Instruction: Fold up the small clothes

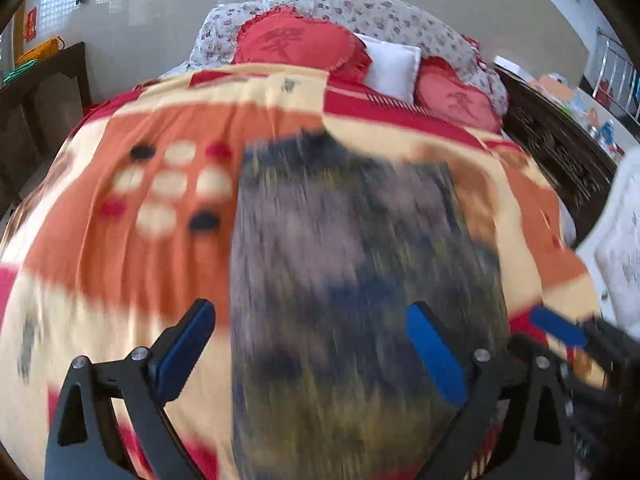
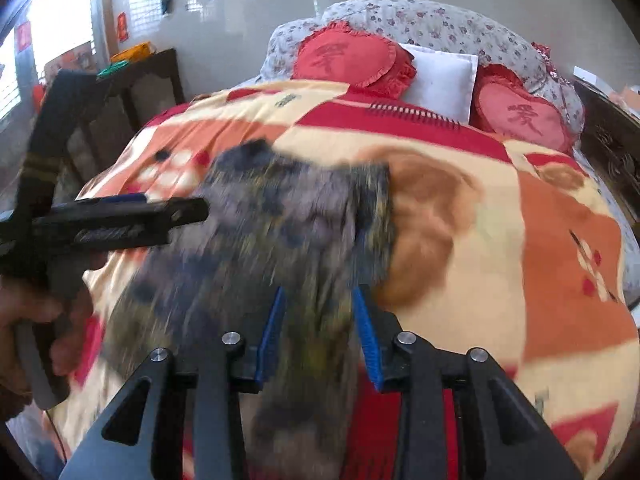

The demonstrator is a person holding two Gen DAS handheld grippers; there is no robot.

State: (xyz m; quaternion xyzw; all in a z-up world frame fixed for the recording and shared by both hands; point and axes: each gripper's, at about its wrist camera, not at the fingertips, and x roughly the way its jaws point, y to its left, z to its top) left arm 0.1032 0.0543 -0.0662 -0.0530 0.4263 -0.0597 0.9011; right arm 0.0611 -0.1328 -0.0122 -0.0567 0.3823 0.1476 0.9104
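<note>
left wrist view: the left claw is spread wide and grips nothing. the garment, a dark mottled cloth, lies blurred on the blanket of the bed, running between the fingers. the right claw shows at the right edge.

right wrist view: the right claw is narrowed onto a bunched fold of the garment, pads touching the cloth. the left claw hangs at the left above the garment's edge. red cushions lie at the head of the bed.
</note>
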